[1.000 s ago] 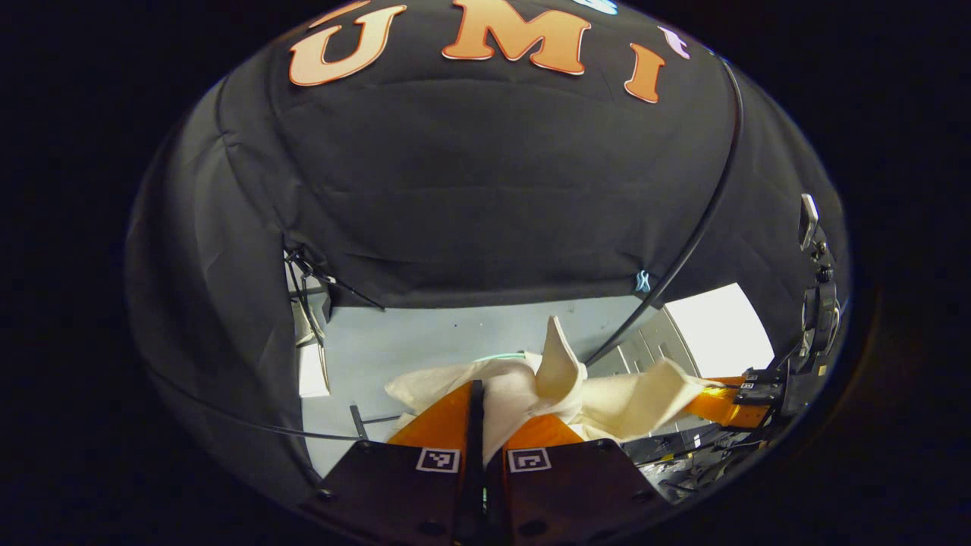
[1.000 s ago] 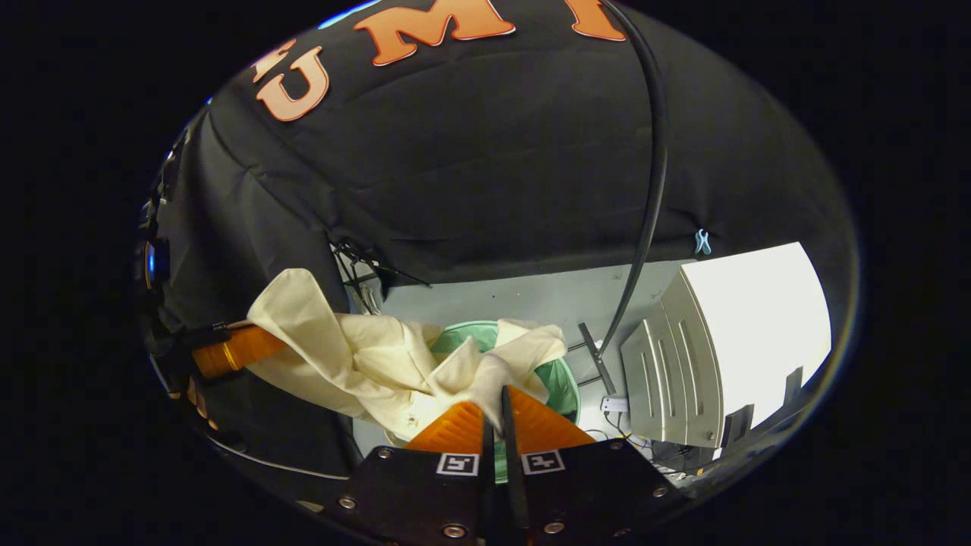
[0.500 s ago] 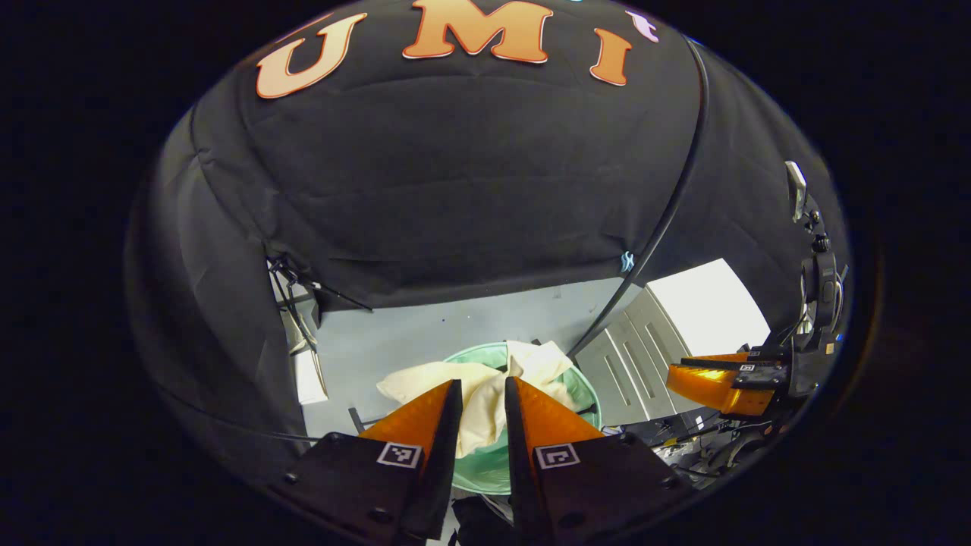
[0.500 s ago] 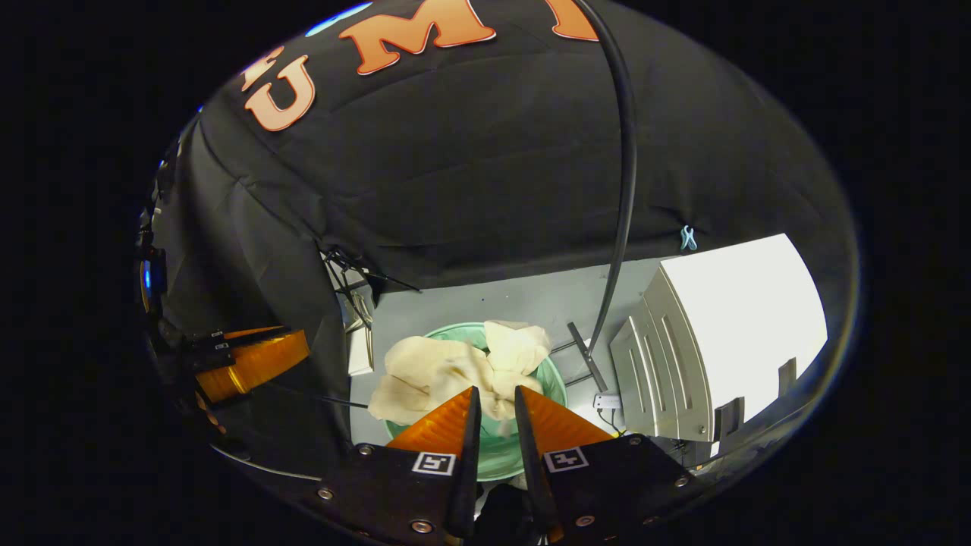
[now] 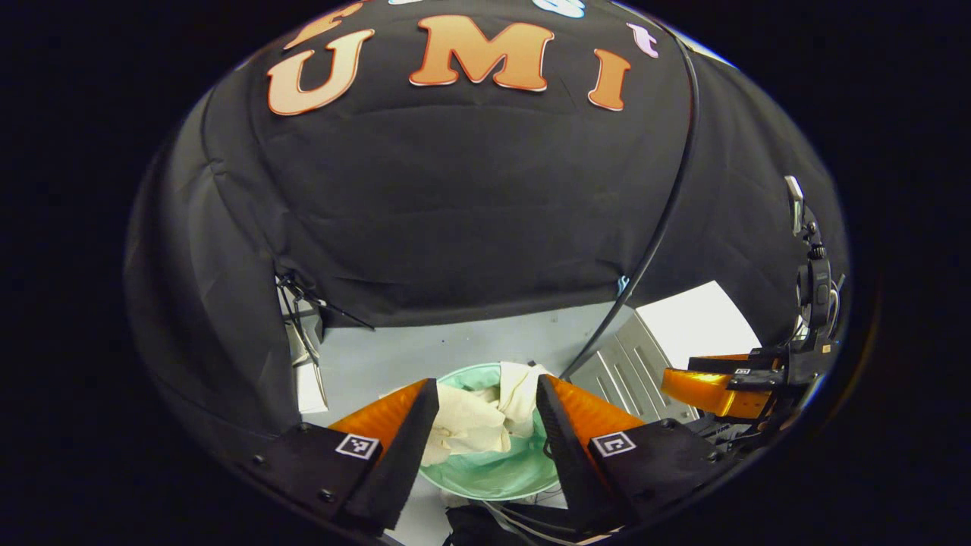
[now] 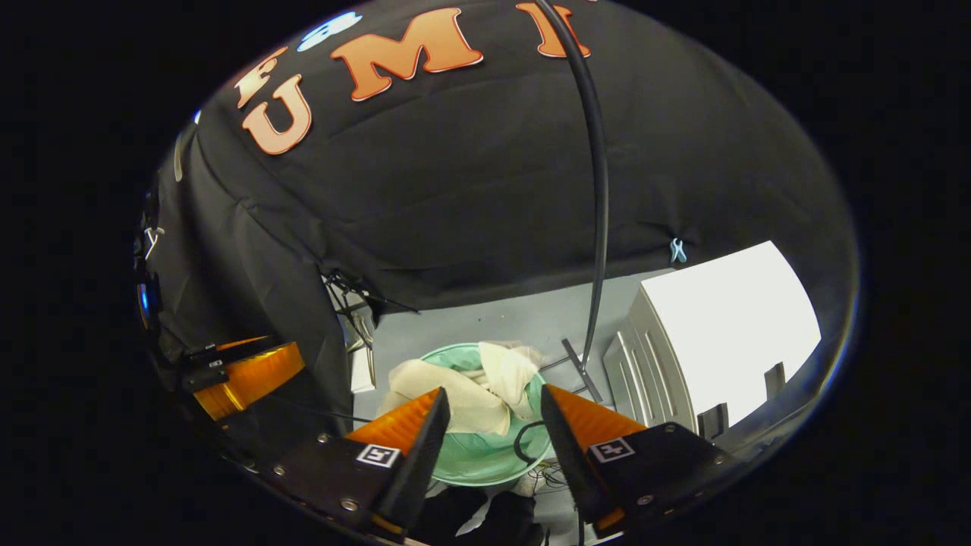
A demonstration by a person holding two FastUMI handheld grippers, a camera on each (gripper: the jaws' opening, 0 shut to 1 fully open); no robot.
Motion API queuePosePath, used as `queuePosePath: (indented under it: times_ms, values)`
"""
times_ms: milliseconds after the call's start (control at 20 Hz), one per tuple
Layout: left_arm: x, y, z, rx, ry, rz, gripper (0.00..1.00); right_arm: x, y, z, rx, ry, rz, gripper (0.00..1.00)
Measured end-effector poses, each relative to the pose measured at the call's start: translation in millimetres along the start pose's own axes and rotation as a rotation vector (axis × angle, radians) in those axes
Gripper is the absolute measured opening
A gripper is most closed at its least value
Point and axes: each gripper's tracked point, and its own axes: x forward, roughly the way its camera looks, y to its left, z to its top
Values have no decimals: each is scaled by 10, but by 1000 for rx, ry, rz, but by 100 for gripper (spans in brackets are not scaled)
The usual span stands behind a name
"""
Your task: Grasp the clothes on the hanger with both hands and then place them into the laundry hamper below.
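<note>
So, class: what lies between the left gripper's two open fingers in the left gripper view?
Between them, below, sits the green hamper with the cream clothes lying in it. The left gripper touches neither.

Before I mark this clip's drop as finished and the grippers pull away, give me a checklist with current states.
1. Left gripper open, holding nothing: ok.
2. Right gripper open, holding nothing: ok.
3. Cream clothes lying in the green hamper: ok.
4. Cloth fully inside the rim: not ok; a fold drapes over the near-left edge.
5. Hamper upright on the floor: ok.
6. Cloth caught on either gripper's fingers: cannot tell.
</note>
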Motion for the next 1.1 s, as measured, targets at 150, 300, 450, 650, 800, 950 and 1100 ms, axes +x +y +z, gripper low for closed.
queuePosePath:
  times_ms: [150, 300, 450, 650, 800, 950, 1100]
  values:
    - [-259, 164, 142, -26, -68, 38, 94, -143, -68, 200, -23, -40, -14, 88]
    - [-540, 391, 368, -35, -155, 103, 97, -309, -102, 458, -61, -82, -20, 94]
    - [-848, 627, 626, -50, -245, 165, 96, -513, -198, 811, -102, -145, -39, 94]
    - [-1274, 783, 966, -109, -334, 187, 96, -974, -222, 1373, -114, -261, -52, 94]
    - [-1664, 956, 1341, -93, -453, 241, 96, -1430, -270, 1811, -99, -376, -60, 94]
    - [-1951, 1012, 1653, -92, -552, 263, 96, -1853, -305, 2141, -99, -484, -75, 94]
    - [-2205, 1101, 1946, -96, -637, 290, 96, -2266, -350, 2366, -92, -577, -90, 94]
